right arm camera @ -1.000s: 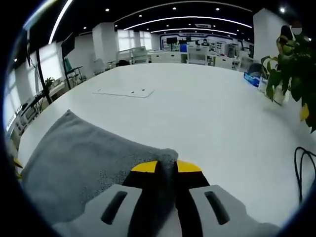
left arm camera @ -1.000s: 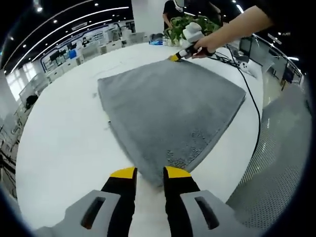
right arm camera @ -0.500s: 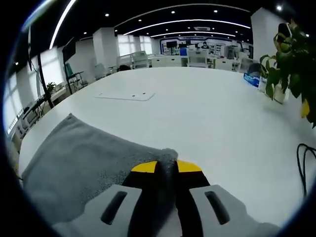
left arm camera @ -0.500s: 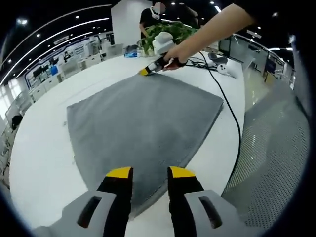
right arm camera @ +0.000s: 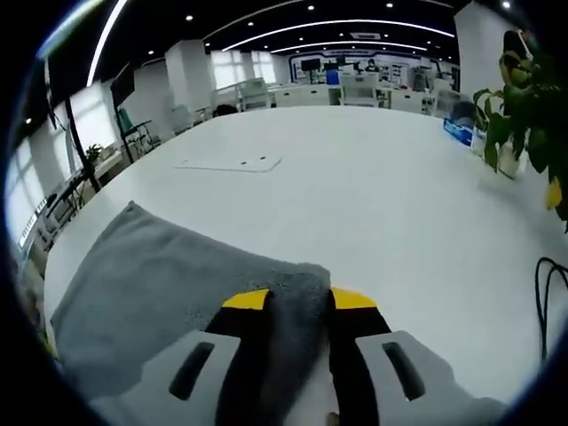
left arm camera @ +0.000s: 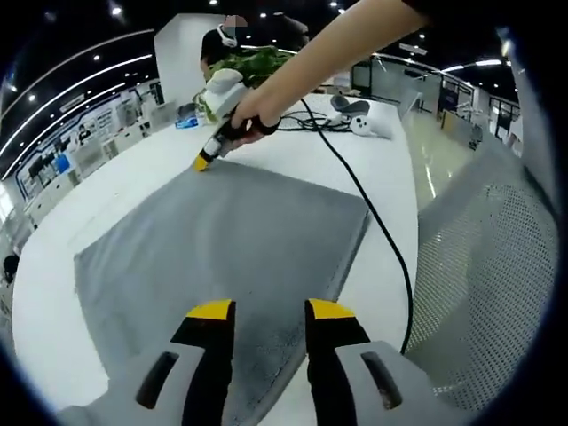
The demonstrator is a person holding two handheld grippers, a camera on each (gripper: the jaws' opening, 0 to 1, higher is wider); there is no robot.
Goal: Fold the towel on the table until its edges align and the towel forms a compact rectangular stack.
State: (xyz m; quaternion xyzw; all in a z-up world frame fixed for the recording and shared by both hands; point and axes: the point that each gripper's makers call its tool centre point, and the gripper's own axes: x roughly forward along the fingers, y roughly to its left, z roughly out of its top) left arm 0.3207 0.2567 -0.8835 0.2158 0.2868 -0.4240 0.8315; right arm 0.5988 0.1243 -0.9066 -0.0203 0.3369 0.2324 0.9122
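A grey towel (left arm camera: 222, 248) lies spread flat on the white counter (left arm camera: 133, 169), taking up the middle and lower left of the left gripper view. The left gripper (left arm camera: 262, 311) rises from the bottom of that frame with its yellow-tipped jaws apart, the towel's near edge lying between and beneath them; whether they touch the cloth cannot be told. At the upper centre of the same frame a person's hand (left arm camera: 253, 111) holds the right gripper (left arm camera: 202, 163) at the towel's far corner, with a black cable (left arm camera: 373, 222) trailing across the counter to the right. A potted plant (left arm camera: 253, 62) stands behind it.

In the right gripper view the right gripper (right arm camera: 299, 300) sits at the bottom centre, its jaws parted with a towel corner (right arm camera: 297, 293) bunched between them. The rest of the towel (right arm camera: 151, 284) spreads toward the lower left, and bare counter (right arm camera: 355, 195) stretches above. A plant (right arm camera: 524, 115) stands at the right edge, a cable (right arm camera: 543, 302) below it.
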